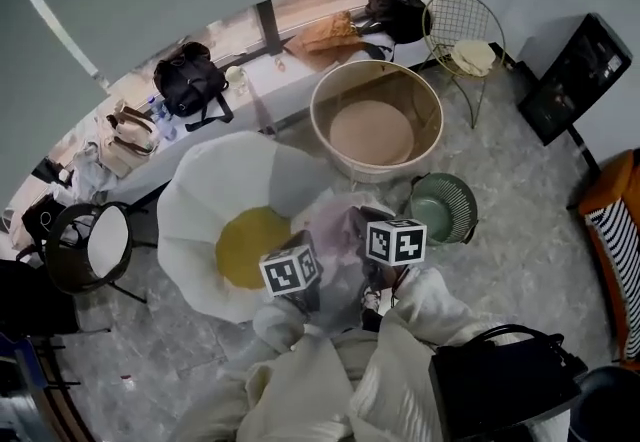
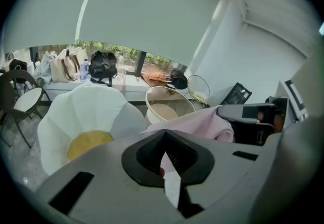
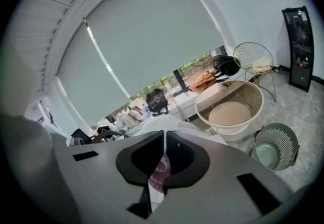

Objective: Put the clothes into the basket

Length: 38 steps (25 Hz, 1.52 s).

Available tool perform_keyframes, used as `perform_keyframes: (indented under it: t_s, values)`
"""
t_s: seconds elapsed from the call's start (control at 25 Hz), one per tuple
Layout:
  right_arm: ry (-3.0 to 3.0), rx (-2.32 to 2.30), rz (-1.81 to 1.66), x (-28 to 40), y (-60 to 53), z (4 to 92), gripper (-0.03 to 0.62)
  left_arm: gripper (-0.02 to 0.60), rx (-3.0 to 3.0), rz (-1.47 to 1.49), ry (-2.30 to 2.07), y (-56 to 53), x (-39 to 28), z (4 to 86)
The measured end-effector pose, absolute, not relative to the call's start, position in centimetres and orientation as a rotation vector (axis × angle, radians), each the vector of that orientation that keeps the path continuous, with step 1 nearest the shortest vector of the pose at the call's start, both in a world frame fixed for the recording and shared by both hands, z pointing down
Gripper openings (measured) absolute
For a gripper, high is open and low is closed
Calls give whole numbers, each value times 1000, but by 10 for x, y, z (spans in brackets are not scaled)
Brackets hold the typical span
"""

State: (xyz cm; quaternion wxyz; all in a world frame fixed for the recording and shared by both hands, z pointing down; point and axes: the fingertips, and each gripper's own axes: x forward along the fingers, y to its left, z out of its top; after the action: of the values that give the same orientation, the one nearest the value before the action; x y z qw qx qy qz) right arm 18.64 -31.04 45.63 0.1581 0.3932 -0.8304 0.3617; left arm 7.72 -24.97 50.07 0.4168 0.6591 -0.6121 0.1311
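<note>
A pale pink garment [image 1: 338, 226] hangs between my two grippers, above the edge of the flower cushion. My left gripper [image 2: 163, 137] is shut on a fold of it, and the cloth runs out through the closed jaws. My right gripper [image 3: 164, 136] is shut on another part of the same garment [image 3: 158, 170]. Their marker cubes sit side by side, the left cube [image 1: 290, 270] and the right cube [image 1: 396, 241]. The big round cream basket [image 1: 426, 100] stands beyond them on the floor with nothing in it. More pale clothes [image 1: 330, 380] lie heaped below the grippers.
A white flower-shaped cushion with a yellow centre [image 1: 205, 200] lies left of the basket. A small green mesh bin [image 1: 442, 207] stands to the right. A wire chair [image 1: 462, 30], a black panel [image 1: 575, 75], a round side table [image 1: 90, 245] and a black bag [image 1: 500, 385] ring the area.
</note>
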Motion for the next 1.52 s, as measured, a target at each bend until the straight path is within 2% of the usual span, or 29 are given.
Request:
perform_keyframes:
  t_s: [0.32, 0.52, 0.76, 1.52]
  values:
    - [-2415, 1272, 967, 269, -363, 426, 25, -2, 1775, 356, -1477, -313, 159, 494]
    - [-2423, 1370, 1076, 332, -388, 402, 23, -2, 1816, 324, -1427, -347, 215, 470]
    - [-2456, 1512, 970, 389, -431, 363, 23, -2, 1865, 397, -1398, -381, 246, 472]
    - [-2347, 1943, 956, 542, -480, 331, 23, -2, 2064, 480, -1218, -460, 369, 453]
